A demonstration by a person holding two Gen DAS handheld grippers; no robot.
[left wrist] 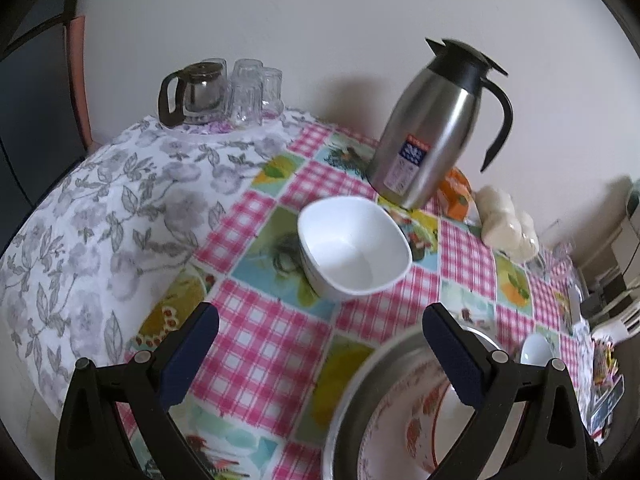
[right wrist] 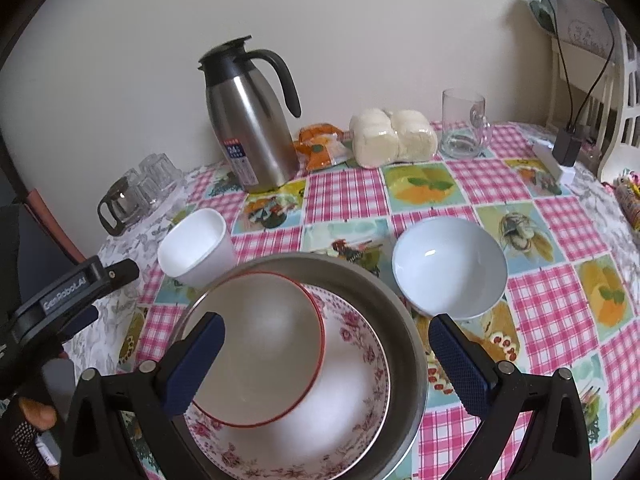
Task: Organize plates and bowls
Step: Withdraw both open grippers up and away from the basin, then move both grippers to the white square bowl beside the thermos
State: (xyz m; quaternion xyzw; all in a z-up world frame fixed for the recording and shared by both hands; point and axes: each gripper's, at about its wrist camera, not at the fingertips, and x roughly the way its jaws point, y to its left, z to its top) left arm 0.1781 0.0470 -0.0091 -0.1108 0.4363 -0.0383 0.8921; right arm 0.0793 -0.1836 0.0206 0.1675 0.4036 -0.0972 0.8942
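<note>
A square white bowl (left wrist: 354, 249) stands on the checked tablecloth, just ahead of my open, empty left gripper (left wrist: 320, 344); it also shows in the right wrist view (right wrist: 196, 248). A metal pan (right wrist: 400, 308) holds a floral plate (right wrist: 360, 392) with a red-rimmed bowl (right wrist: 260, 352) on it; the pan also shows at the lower right of the left wrist view (left wrist: 360, 392). My right gripper (right wrist: 326, 356) is open and empty above the pan. A round white bowl (right wrist: 450, 266) sits to the pan's right. The left gripper's body (right wrist: 68, 296) shows at the left of the right wrist view.
A steel thermos jug (left wrist: 436, 128) stands behind the square bowl near the wall. A glass coffee pot (left wrist: 192, 92) and upturned glasses (left wrist: 252, 88) sit at the far left. An orange packet (right wrist: 320, 148), wrapped buns (right wrist: 392, 136) and a glass mug (right wrist: 464, 124) line the back.
</note>
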